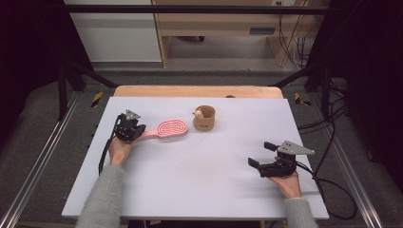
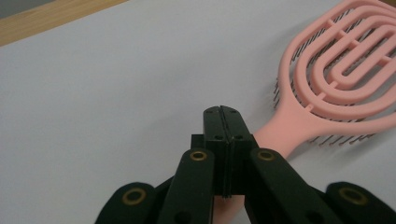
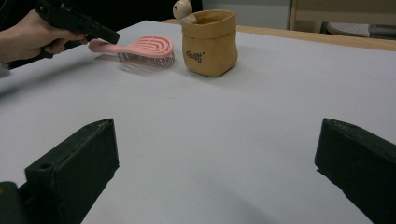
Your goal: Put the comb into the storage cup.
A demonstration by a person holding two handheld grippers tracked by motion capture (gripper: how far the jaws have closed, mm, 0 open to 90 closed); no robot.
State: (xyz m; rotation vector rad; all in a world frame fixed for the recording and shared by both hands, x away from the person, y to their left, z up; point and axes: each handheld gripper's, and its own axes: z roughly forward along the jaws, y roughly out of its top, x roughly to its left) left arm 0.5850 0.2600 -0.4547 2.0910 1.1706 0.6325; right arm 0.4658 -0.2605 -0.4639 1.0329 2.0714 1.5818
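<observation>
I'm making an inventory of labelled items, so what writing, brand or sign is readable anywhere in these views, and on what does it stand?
Dark print on the front of the tan, soft-sided pot: one short word in looping script, too blurred to read for certain.
Same print in the high view: too small to read.
Pink plastic hairbrush: no writing visible.

pink hairbrush: 1 | tan pouch: 1 | small figure in pouch: 1 | claws: 2

Pink brush, looped stripes on head. Tan pouch, dark writing. Black grippers. White table. Grey sleeves.
</observation>
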